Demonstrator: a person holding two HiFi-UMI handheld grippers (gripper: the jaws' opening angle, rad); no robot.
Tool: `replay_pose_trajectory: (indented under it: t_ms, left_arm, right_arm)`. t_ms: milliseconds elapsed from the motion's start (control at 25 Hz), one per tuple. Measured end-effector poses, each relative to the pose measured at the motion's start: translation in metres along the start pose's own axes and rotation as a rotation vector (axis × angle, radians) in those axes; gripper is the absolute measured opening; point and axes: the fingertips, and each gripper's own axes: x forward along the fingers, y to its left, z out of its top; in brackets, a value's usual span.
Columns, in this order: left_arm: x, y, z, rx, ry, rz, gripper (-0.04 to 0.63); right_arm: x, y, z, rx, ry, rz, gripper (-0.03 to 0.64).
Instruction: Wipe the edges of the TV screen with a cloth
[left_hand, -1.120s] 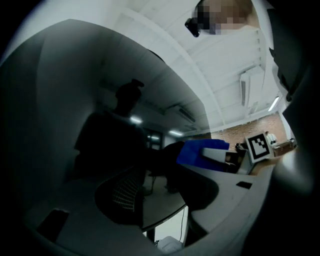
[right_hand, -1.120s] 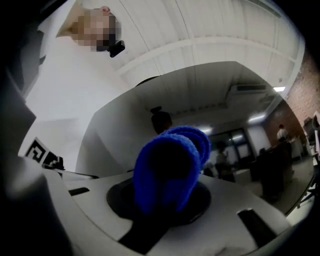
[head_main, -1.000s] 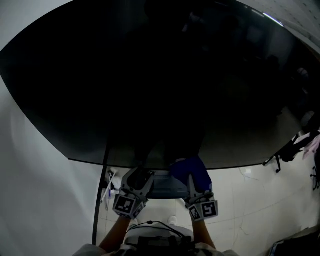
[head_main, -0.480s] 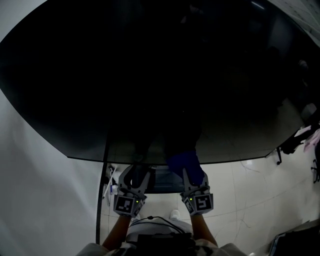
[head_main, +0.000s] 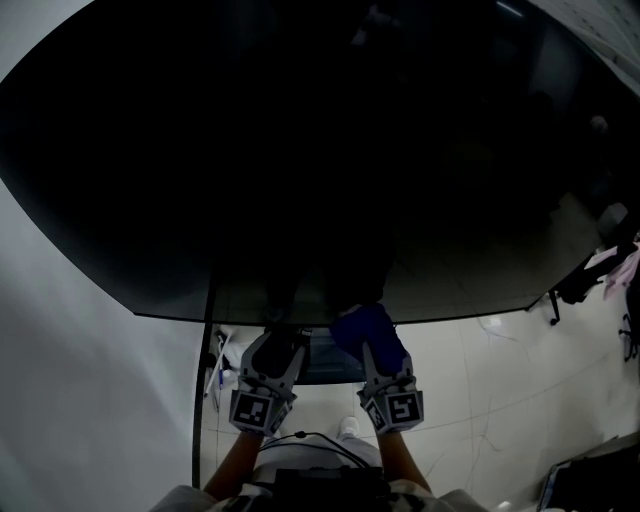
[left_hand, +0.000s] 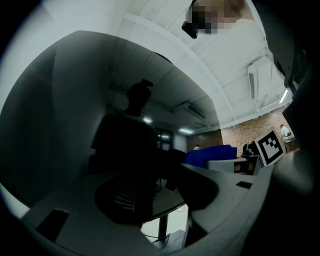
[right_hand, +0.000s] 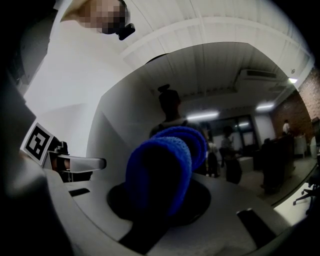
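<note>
**Cloth at the lower edge, a run open to either side**

My right gripper (head_main: 374, 350) is clamped on the blue cloth (head_main: 368, 328). Its own view shows the wad bunched between the jaws and bulging out ahead of them. The cloth sits right at the bottom edge (head_main: 450, 315) of the TV screen (head_main: 300, 150), a little right of the edge's middle. It looks to be touching, though I cannot confirm contact against the dark glass.

That edge is the axis that matters. It runs side to side across my head view, so I judge the coming stroke should slide along it sideways rather than push up into the panel.

My left gripper (head_main: 280, 348) hangs just beside the right one, below the same edge. Its jaws are apart with nothing between them.

I count one cloth, one screen and two grippers, with only the right one equipped to wipe.
</note>
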Motion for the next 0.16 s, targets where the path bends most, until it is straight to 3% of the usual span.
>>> replay_pose_trajectory:
  t_ms: [160]
  left_arm:
    - [-0.0052, -0.0082, 0.0031, -0.020, 0.002, -0.019, 0.196]
  right_arm:
    - [-0.0048, 0.0086, 0.0051, 0.054, 0.027, 0.001, 0.091]
